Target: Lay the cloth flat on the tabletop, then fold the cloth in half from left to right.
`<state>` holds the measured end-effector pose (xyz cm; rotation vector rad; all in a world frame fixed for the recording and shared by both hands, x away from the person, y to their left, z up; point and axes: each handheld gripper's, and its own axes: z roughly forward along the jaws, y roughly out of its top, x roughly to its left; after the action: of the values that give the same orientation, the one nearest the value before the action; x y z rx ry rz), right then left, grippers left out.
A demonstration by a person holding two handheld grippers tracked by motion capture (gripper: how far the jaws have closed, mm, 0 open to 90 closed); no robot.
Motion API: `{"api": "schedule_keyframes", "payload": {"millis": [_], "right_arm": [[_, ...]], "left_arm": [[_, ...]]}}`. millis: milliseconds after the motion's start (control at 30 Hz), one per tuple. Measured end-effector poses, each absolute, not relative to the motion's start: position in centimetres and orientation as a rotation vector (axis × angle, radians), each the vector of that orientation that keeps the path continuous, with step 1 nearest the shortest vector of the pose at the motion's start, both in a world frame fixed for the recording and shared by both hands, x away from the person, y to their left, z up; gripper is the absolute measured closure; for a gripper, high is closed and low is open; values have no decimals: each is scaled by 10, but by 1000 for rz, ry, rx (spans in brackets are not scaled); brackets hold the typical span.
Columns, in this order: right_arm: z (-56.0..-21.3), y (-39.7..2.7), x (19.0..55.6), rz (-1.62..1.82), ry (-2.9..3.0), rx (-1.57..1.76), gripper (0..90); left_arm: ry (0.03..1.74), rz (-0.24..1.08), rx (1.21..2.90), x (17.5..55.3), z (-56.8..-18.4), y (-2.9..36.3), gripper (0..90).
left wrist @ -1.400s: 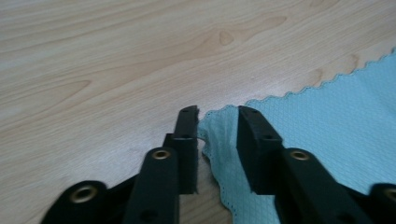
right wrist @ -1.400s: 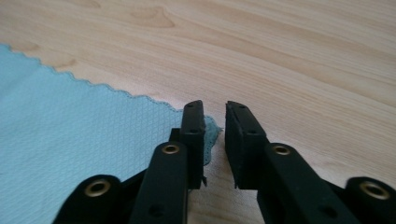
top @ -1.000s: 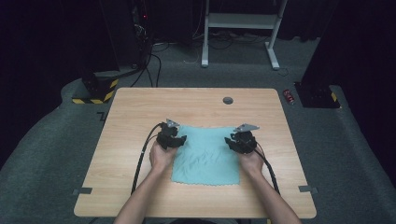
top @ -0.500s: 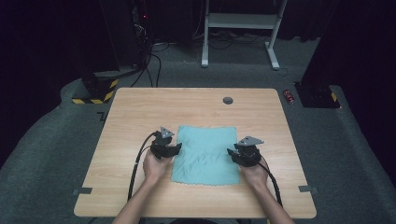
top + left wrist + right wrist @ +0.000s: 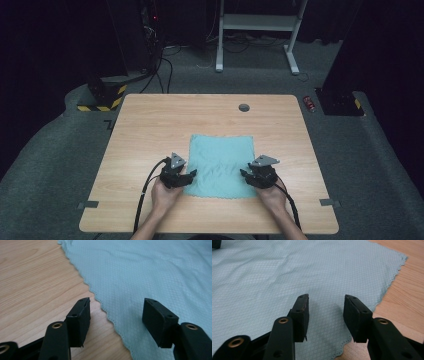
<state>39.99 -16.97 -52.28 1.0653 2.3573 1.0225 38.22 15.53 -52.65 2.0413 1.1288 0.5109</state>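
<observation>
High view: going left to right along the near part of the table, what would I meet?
Bare table → left tool → teal cloth → right tool → bare table again.

Teal cloth, spread flat, slightly wrinkled, on table
</observation>
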Motion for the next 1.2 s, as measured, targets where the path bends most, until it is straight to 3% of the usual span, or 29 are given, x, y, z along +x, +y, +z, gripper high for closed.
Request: {"api": "schedule_keyframes", "payload": {"millis": [267,733,1200], "right_arm": [[-523,-171,400,1023,2356,1072,524],[-519,-167,395,1046,2364,1100,507],[-514,-124,373,1212,2442,957,526]], "left_arm": [[1144,521,2041,381,-527,156,350],[1132,497,2046,382,-526,156,354],[1122,483,2066,405,-506,160,354]]}}
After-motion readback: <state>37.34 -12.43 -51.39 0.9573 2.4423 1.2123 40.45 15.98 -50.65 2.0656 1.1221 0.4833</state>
